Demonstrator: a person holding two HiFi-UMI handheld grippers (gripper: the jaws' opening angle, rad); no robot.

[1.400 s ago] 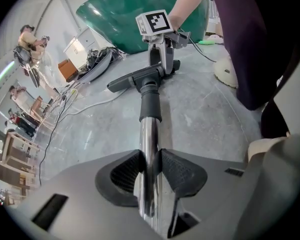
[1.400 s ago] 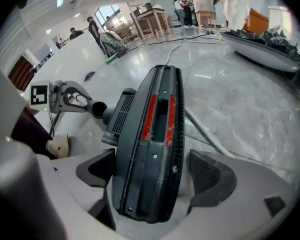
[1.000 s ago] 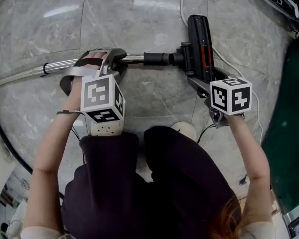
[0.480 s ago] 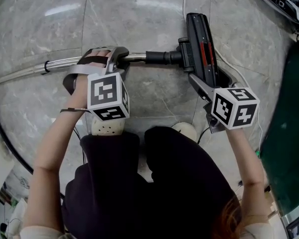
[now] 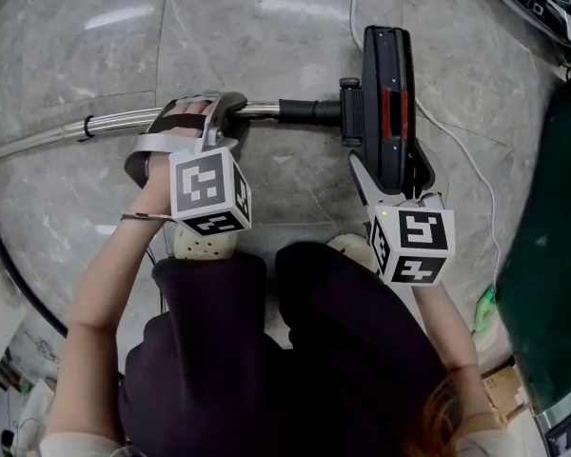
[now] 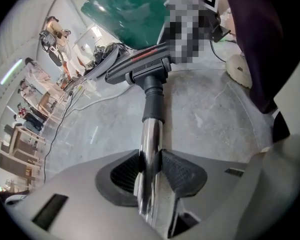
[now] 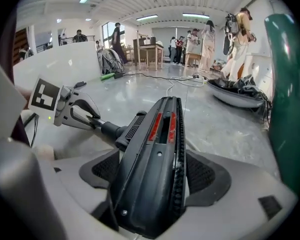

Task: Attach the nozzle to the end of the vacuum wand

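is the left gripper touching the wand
Touching. The left gripper view shows the left gripper clamped on the wand from both sides, with no gap at its metal tube.

head view: above, looks steeply down at floor [image 5: 266, 27] | left gripper view: close, along wand [image 6: 151, 144] toward nozzle [image 6: 140, 64] | right gripper view: close, along nozzle | all share nozzle

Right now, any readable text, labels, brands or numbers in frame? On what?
None readable in any view.
Left marker cube: black-and-white square pattern only, no letters.
Right marker cube: the same, pattern only.
Nozzle: red strips, no legible print.
Wand: bare metal, no marking seen.
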